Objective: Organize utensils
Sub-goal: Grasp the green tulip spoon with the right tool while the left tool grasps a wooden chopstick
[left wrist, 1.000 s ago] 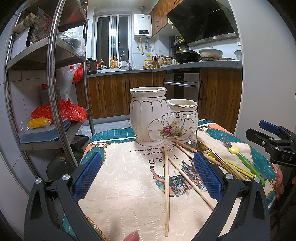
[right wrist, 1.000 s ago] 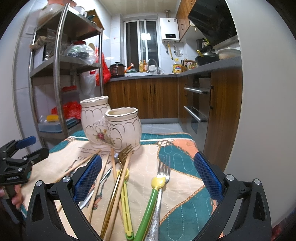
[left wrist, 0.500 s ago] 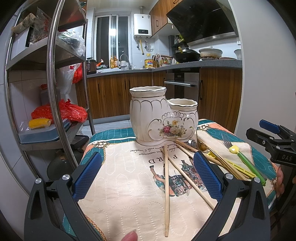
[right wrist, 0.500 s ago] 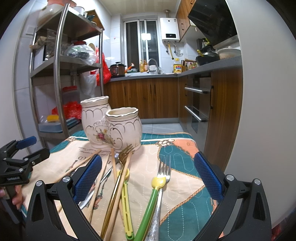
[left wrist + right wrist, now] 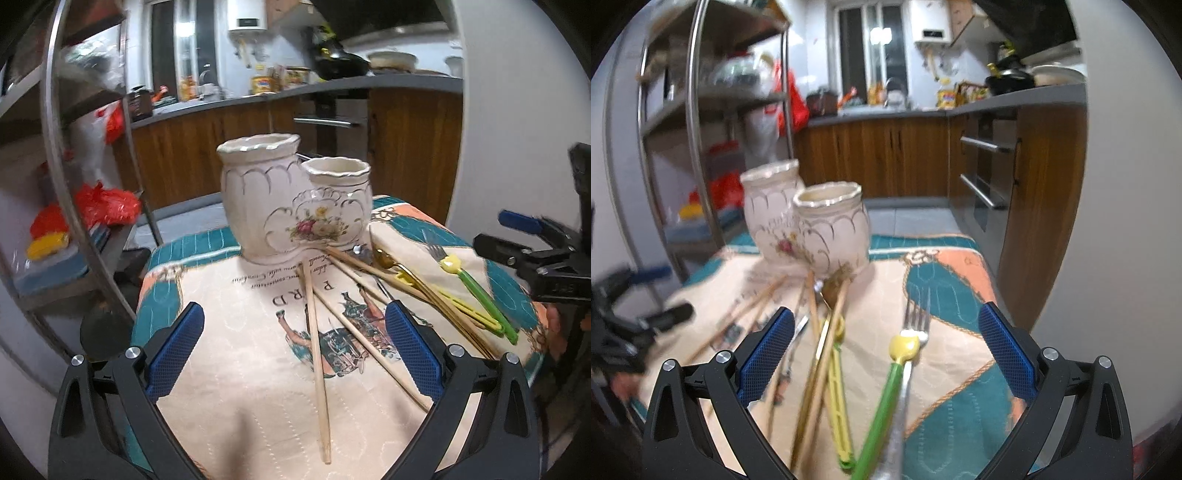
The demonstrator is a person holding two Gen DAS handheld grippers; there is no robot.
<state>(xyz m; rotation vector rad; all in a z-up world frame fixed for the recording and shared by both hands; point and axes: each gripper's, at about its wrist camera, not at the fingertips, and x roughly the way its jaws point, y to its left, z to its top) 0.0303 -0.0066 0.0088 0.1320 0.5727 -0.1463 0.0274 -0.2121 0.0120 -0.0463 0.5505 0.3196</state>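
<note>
A cream double-pot ceramic holder (image 5: 291, 206) stands at the far side of the cloth-covered table (image 5: 221, 369); it also shows in the right wrist view (image 5: 812, 225). Wooden chopsticks (image 5: 317, 328) lie in front of it, between my left gripper's open jaws. My left gripper (image 5: 293, 350) is open and empty. Gold cutlery (image 5: 417, 280), a yellow utensil (image 5: 836, 387), a green-handled utensil (image 5: 882, 402) and a silver fork (image 5: 916, 325) lie to the right. My right gripper (image 5: 884, 350) is open and empty above them.
A metal shelf rack (image 5: 55, 147) with bags stands left of the table. Wooden kitchen cabinets (image 5: 886, 155) and an oven (image 5: 986, 177) are behind. A white wall (image 5: 517, 129) is on the right. The right gripper shows at the right edge of the left view (image 5: 539, 254).
Both grippers have moved forward and tilted down towards the table, with motion blur. The holder and utensils have not moved.
</note>
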